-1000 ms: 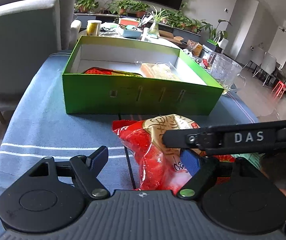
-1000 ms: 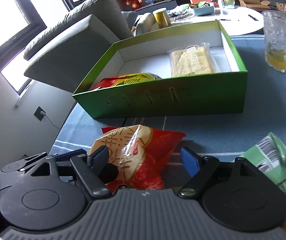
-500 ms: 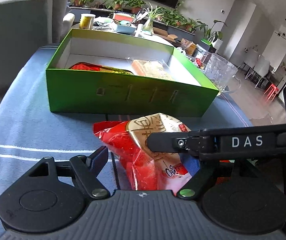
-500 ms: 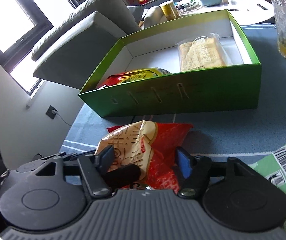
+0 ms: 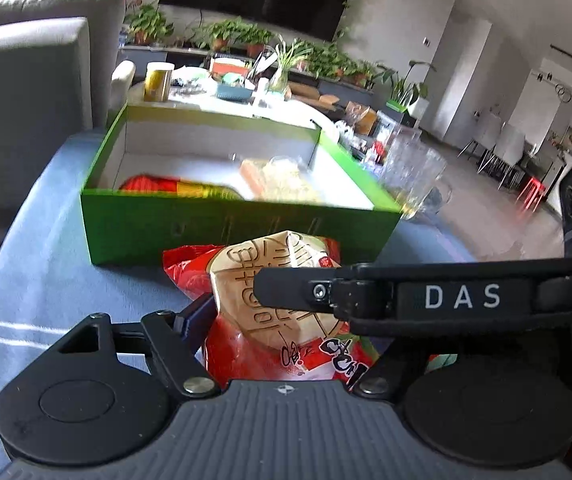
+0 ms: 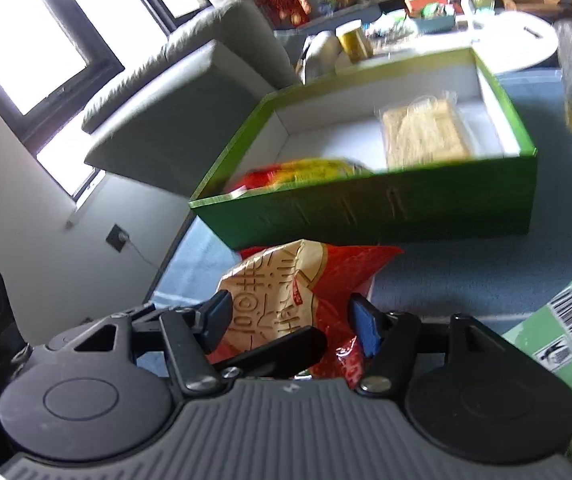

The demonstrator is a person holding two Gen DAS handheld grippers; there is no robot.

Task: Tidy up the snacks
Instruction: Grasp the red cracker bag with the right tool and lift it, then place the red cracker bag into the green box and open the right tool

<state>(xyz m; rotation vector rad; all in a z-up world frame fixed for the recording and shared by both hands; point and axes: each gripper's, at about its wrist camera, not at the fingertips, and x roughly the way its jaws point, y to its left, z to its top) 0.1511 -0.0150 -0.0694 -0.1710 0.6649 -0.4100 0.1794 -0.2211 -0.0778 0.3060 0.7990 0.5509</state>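
A red and tan snack bag (image 5: 269, 312) is held just above the blue tablecloth, in front of the green box (image 5: 229, 228). My left gripper (image 5: 281, 328) and my right gripper (image 6: 290, 320) are both shut on this bag (image 6: 286, 300), one from each side. The right gripper's black arm crosses the left wrist view. The green box (image 6: 386, 208) holds a red and yellow snack pack (image 6: 302, 170) at its near left and a clear pack of tan wafers (image 6: 422, 132) at its right.
A green snack bag (image 6: 566, 336) lies on the cloth at my right. A glass pitcher (image 5: 410, 172) stands right of the box. A grey sofa (image 5: 25, 92) is at the left, and a white cluttered table (image 5: 229, 100) is behind the box.
Both grippers have closed on the red bag and lifted it up and toward the green box. The views have tilted and the background is blurred with motion.
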